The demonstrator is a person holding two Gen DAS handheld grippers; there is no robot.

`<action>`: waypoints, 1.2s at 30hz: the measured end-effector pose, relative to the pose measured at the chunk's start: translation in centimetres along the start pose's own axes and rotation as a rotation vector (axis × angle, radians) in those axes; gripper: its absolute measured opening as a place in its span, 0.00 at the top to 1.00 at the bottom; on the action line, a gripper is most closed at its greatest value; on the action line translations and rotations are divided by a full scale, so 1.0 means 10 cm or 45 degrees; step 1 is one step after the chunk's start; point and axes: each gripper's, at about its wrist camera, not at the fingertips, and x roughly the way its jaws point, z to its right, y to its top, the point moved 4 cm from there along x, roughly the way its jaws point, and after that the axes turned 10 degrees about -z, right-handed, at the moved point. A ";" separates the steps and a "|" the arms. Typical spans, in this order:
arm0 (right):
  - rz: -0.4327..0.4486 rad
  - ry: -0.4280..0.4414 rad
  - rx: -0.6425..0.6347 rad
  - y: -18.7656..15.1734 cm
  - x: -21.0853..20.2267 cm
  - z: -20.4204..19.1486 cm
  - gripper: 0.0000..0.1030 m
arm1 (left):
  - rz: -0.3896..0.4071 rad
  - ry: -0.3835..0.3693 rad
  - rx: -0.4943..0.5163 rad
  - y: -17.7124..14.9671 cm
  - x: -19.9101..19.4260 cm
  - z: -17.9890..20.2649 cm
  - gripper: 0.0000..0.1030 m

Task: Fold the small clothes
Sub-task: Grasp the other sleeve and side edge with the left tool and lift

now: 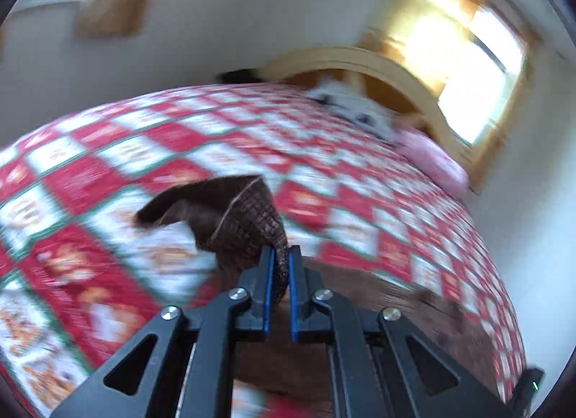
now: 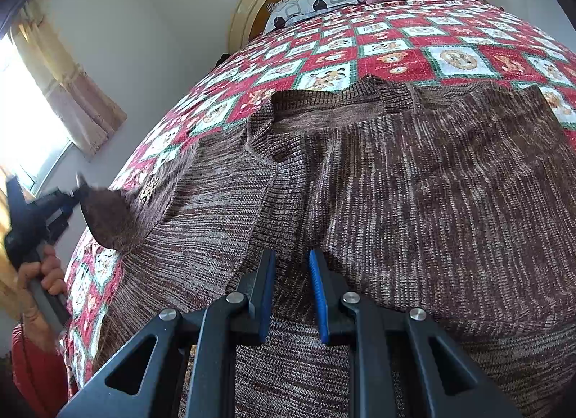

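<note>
On the checked bedspread (image 2: 392, 58) the brown knitted sweater (image 2: 414, 180) is spread flat for folding, its left sleeve (image 1: 248, 227) being clamped and lifted by the closed left gripper (image 1: 282, 256), while the right gripper (image 2: 292, 263) is held slightly parted, empty, over the body.

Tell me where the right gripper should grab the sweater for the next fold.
Likely the hem or side edge nearest the right gripper, coming in low from the near side. The sweater lies flat on the quilt, so only an edge gives the jaws something to pinch. The left gripper already pinches the sleeve on the far left, lifted.
</note>
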 end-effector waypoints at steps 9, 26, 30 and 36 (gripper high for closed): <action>0.000 0.032 0.020 -0.01 -0.02 0.03 0.80 | -0.207 -0.170 0.462 -1.02 0.38 1.54 0.93; -0.005 0.054 0.036 -0.02 -0.05 0.04 0.80 | -0.337 -0.099 0.282 -1.43 0.02 0.86 0.15; -0.007 -0.008 0.048 -0.02 -0.12 -0.01 0.80 | -0.370 -0.101 0.149 -1.48 0.12 0.57 0.15; 0.150 -0.023 -0.244 0.22 -0.47 -0.77 0.28 | -0.318 -0.168 0.052 -1.46 0.11 0.52 0.15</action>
